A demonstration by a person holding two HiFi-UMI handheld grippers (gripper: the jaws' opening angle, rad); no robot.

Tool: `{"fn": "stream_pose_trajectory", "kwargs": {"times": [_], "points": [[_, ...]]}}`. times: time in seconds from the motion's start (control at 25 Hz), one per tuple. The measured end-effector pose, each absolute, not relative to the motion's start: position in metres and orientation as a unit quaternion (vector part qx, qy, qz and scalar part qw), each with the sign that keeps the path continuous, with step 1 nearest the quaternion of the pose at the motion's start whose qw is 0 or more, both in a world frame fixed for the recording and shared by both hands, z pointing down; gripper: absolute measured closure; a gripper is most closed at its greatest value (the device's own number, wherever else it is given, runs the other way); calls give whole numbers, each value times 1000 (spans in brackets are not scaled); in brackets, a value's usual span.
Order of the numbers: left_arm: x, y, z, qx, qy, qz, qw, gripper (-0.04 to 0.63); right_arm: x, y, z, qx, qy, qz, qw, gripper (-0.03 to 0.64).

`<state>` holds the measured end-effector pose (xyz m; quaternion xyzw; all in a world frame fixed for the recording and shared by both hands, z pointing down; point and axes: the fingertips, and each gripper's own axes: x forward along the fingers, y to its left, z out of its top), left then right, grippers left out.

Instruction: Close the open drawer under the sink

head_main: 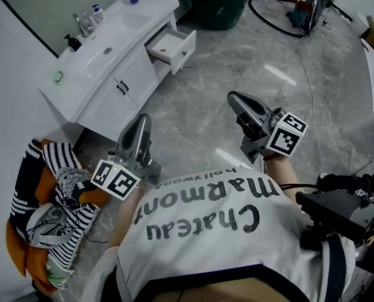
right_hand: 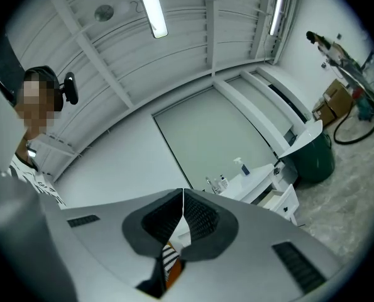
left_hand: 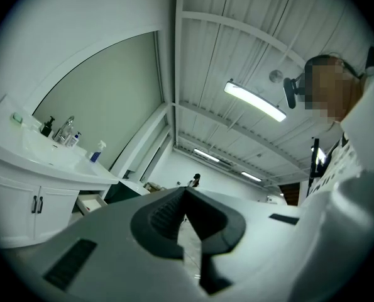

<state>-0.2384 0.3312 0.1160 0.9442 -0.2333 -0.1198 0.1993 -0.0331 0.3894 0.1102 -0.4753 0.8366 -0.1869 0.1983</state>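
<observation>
Holding both tools well short of the target: left gripper (head_main: 141, 123) and right gripper (head_main: 236, 98) each have jaws pressed together with nothing between them. The open drawer (head_main: 185, 50) sits at 1 o'clock from our left tool and 10 o'clock from our right, at the far end of the sink cabinet (head_main: 136, 74). We judge it light, rigid and on slides. The front looks glossy, so push square on the panel centre; no grasp needed.

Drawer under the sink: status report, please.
Left gripper and right gripper both shut, empty, short of the vanity. Drawer open, untouched. Bare floor between, nothing blocking.
</observation>
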Motion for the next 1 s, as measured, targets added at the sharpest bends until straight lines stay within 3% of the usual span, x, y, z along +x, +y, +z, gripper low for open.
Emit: {"fn": "stream_pose_trajectory", "kwargs": {"times": [0.32, 0.64, 1.0], "points": [[-225, 316, 123, 940, -234, -122, 217, 587, -25, 386, 114, -483, 833, -188, 195, 604], [-221, 328, 149, 947, -239, -101, 187, 586, -19, 384, 136, -477, 835, -185, 202, 604], [-171, 237, 147, 938, -273, -86, 196, 586, 29, 268, 132, -470, 846, -184, 171, 604]]}}
